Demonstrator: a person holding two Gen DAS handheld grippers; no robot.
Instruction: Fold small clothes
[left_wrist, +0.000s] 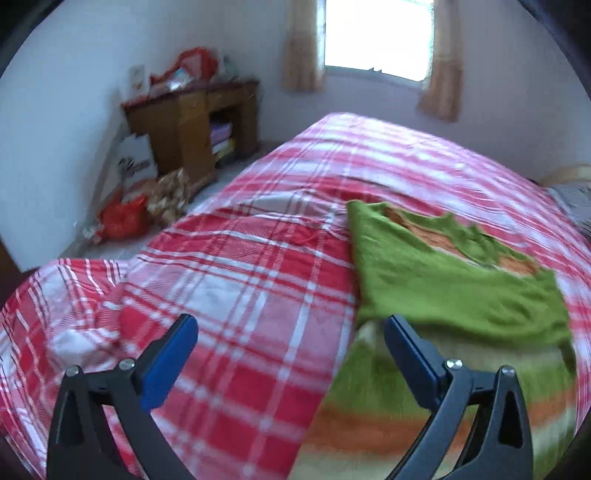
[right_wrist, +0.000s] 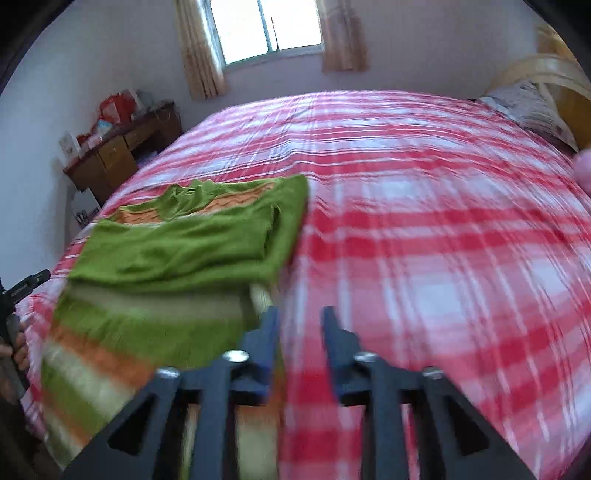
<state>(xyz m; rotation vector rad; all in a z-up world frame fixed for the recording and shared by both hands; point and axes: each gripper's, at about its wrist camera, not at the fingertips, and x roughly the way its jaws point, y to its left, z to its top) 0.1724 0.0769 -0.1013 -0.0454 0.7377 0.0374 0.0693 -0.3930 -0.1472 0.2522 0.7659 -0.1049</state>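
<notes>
A wooden desk (left_wrist: 192, 122) stands left of the curtained window (left_wrist: 376, 33).

Both my grippers tilted downward, nothing held

My left gripper (left_wrist: 291, 328) has its blue-padded jaws spread wide apart and empty. My right gripper (right_wrist: 300, 321) has its jaws parted more narrowly, nothing between them. My left hand (right_wrist: 16, 347) wraps its handle.
</notes>
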